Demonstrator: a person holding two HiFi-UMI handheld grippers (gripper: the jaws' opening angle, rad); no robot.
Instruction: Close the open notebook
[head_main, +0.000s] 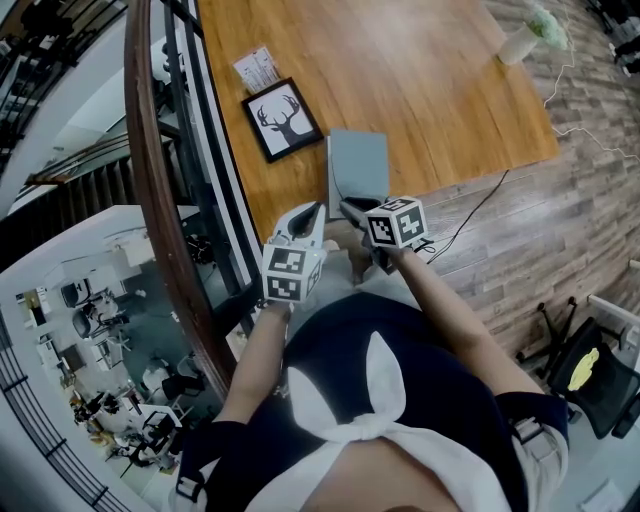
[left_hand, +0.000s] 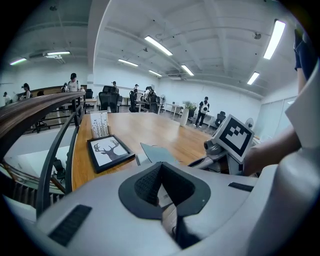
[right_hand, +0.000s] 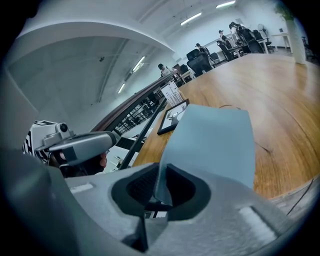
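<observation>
The right claw (right_hand: 161, 172) is nearly closed, its dark pads pinching the near edge of the notebook (right_hand: 215, 140), whose grey-blue cover rises from the pads and fans out ahead of it. The left claw (left_hand: 161, 167) sits just beside it on the left, pads together at the tips with nothing gripped, pointing at the notebook's near left corner.

From the head view the notebook (head_main: 358, 165) lies at the near edge of the wooden counter (head_main: 420, 70), directly ahead of both claws. A framed deer picture (head_main: 282, 118) lies just beyond it to the left, with a small card stand (head_main: 257, 68) further along. A curved wooden railing (head_main: 150, 200) borders the counter's left side. To the right is plank floor (head_main: 560, 220) with a thin cable (head_main: 480, 205) trailing over it.
</observation>
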